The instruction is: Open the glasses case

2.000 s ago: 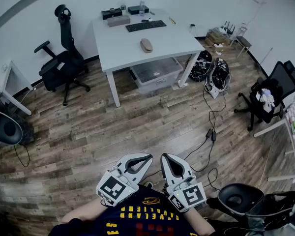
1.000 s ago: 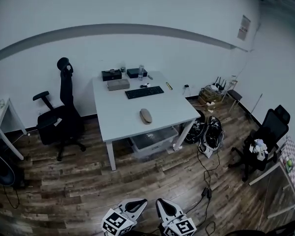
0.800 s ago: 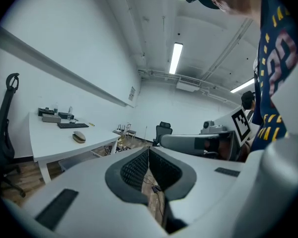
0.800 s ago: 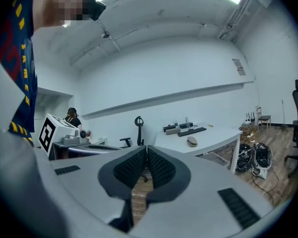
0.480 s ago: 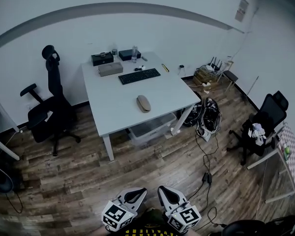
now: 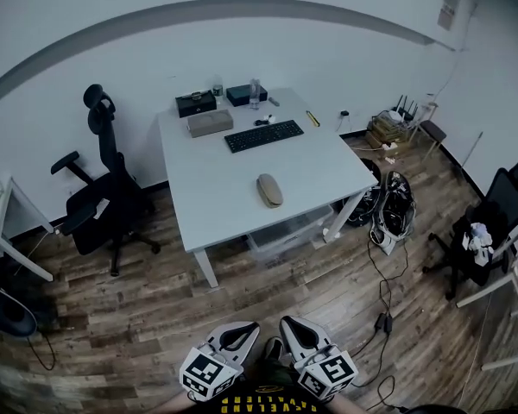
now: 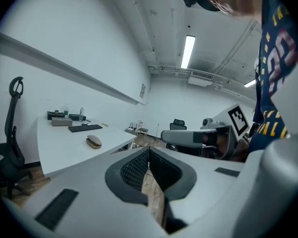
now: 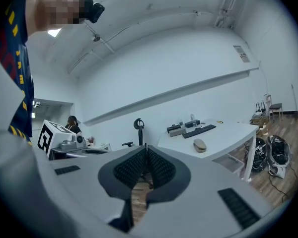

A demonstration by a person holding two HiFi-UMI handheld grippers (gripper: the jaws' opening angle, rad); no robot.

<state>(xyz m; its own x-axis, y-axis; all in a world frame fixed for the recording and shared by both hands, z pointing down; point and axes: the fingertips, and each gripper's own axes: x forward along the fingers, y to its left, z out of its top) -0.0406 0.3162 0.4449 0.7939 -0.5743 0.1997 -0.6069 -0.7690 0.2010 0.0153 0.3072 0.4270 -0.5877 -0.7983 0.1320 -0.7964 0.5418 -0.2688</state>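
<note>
The tan oval glasses case [image 6: 269, 190] lies closed near the front of the white table [image 6: 233, 179]; it shows small in the left gripper view [image 7: 94, 142] and the right gripper view [image 8: 200, 145]. My left gripper [image 6: 251, 325] and right gripper [image 6: 284, 321] hang side by side at the bottom of the head view, over the wooden floor, well short of the table. Both are shut with nothing between their pads. In the left gripper view [image 7: 148, 149] and the right gripper view [image 8: 146, 147] the jaw tips meet.
A black keyboard [image 6: 263, 135], a grey box [image 6: 210, 122] and two black boxes sit at the table's back. A plastic bin [image 6: 289, 229] stands under it. Office chairs [image 6: 104, 198] [image 6: 492, 231] flank it, and cables [image 6: 384, 317] and bags [image 6: 393, 207] lie on the floor at right.
The head view has swung and tilted down a little, so the table has shifted right and sits lower in frame. Both grippers stay shut, side by side, and show a bit more.
</note>
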